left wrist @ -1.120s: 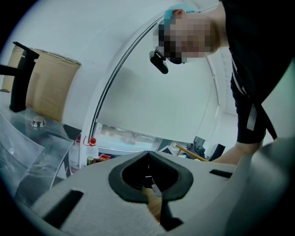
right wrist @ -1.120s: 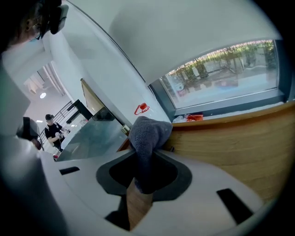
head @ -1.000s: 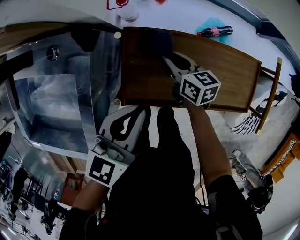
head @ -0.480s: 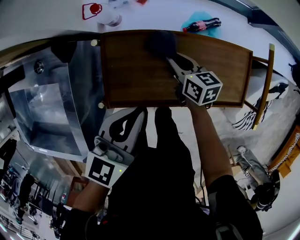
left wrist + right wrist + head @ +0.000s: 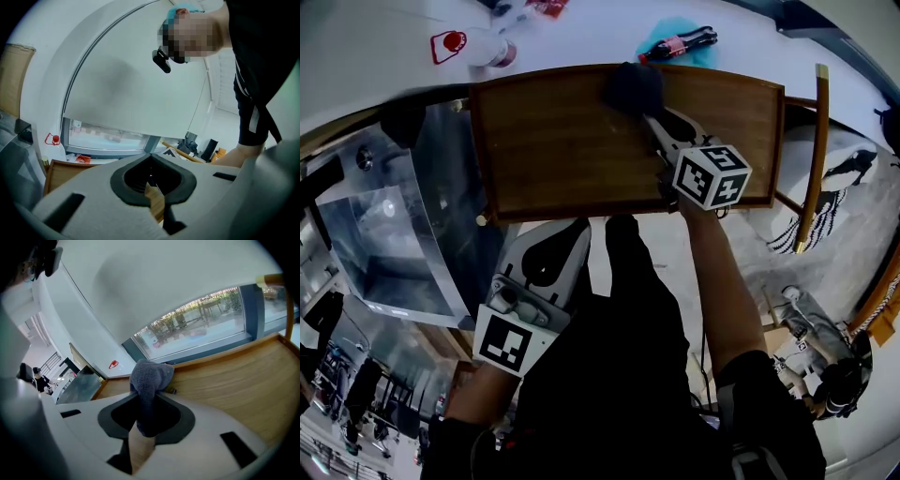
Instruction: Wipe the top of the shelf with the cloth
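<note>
The wooden shelf [image 5: 562, 141] fills the middle of the head view, its flat brown top facing up. To its left, just beside it, stands a case of glass and metal [image 5: 389, 220]. A thin wooden rail [image 5: 811, 155] runs along the shelf's right end.

The right hand-held gripper [image 5: 654, 117] reaches out over the shelf top from the near edge, its marker cube [image 5: 712, 175] above the front edge. The right gripper view shows its jaws clamped on the cloth [image 5: 149, 380], a dark grey-blue wad that bunches up past the jaw tips. In the head view the cloth [image 5: 632, 87] rests on the shelf top near its far edge, a little right of the middle.

The left hand-held gripper [image 5: 578, 232] is held low by the person's body, short of the shelf's front edge and not touching it. Its own view shows the jaws together with nothing between them.

Beyond the shelf, on a white surface, lies a cola bottle [image 5: 677, 43] on its side, with a clear bottle [image 5: 492, 52] further left.
</note>
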Demonstrator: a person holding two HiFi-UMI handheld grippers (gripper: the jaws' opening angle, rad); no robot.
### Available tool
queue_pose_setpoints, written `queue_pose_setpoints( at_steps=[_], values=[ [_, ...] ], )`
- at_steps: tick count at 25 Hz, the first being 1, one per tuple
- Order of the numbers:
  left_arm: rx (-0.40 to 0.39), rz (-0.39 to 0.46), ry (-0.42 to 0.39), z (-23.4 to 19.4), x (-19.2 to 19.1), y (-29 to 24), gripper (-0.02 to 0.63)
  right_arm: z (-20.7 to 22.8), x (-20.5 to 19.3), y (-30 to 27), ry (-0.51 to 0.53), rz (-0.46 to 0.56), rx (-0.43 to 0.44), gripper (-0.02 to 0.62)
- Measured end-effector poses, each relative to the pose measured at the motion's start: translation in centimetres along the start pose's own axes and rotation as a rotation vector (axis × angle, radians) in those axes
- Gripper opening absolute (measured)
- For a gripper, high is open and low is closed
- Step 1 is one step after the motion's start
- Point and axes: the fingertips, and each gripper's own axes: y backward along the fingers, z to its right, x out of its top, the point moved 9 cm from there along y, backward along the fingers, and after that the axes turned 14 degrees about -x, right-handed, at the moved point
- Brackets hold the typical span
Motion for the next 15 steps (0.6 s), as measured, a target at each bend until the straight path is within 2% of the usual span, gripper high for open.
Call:
queue_pose_setpoints(
  at_steps=[15],
  values=[
    [-0.058, -0.046, -0.014, 2.6, -0.2, -5.3, 0.02, 7.4, 0.5, 3.6, -0.066, 0.042, -0.093, 0.083]
  ],
)
